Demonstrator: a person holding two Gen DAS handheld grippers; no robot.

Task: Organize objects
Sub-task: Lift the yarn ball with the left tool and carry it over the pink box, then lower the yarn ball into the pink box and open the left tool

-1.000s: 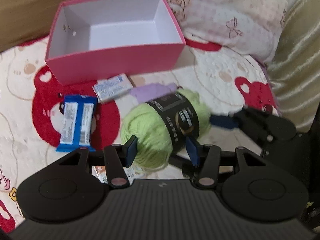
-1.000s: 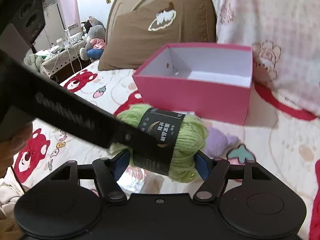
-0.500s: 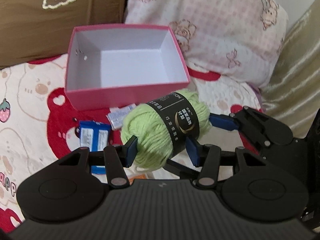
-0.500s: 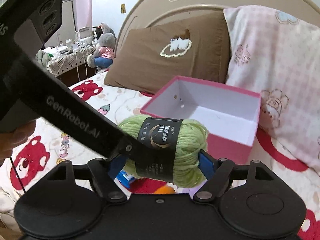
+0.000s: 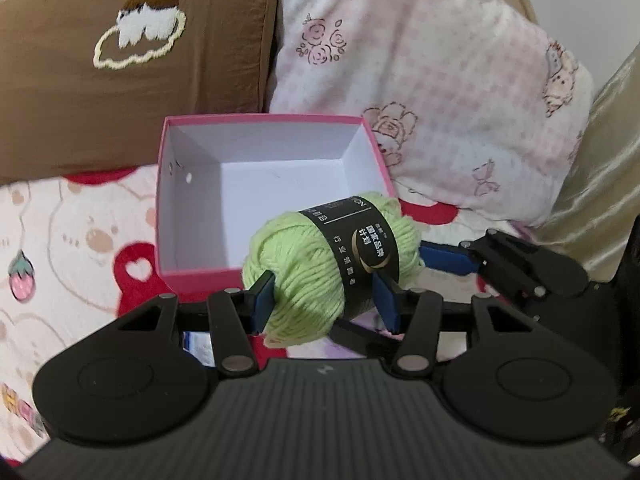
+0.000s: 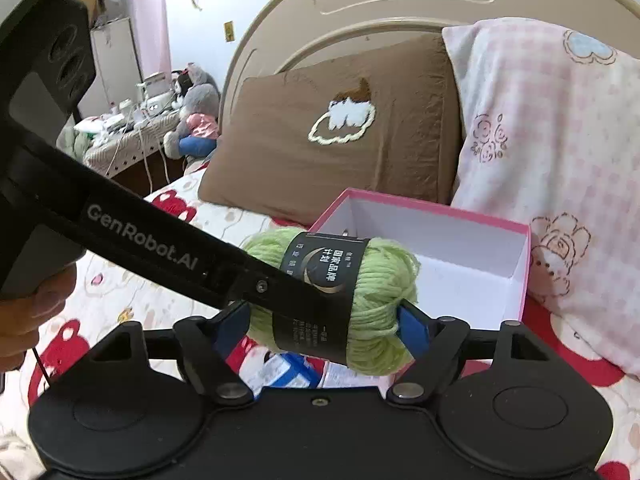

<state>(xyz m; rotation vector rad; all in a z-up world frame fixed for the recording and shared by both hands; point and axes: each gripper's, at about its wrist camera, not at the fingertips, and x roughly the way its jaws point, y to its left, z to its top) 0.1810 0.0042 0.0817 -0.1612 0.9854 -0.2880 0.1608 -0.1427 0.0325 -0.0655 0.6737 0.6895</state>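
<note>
Yarn fills the near field of both wrist views: a ball of green yarn [image 5: 332, 264] with a black paper band is held up off the bed by both grippers at once. The left gripper [image 5: 324, 300] has its jaws narrowed onto the ball across its width, blue pads sunk into the wool. The right gripper [image 6: 324, 322] spans the ball end to end with its jaws wide; its pads touch both ends, and those jaws are closing a little on the yarn at this moment.

Just below and behind the ball, on the bear-print bed cover [image 5: 80, 240], lie small blue-and-white packets [image 6: 288, 372], mostly hidden by the grippers. What else lies there I cannot tell.

Beyond the ball stands the pink box [image 5: 168, 184], open at the top, its white inside showing nothing in it. The ball hangs in front of the box's near right corner, about level with its rim, and is not yet over the opening.

Farther back a brown pillow [image 5: 120, 80] and a pink checked pillow [image 5: 440, 100] lean against the headboard [image 6: 400, 12].

By my reading the task has barely started: the yarn is lifted but not boxed, nothing is in the box, and the packets remain to be gathered.
</note>
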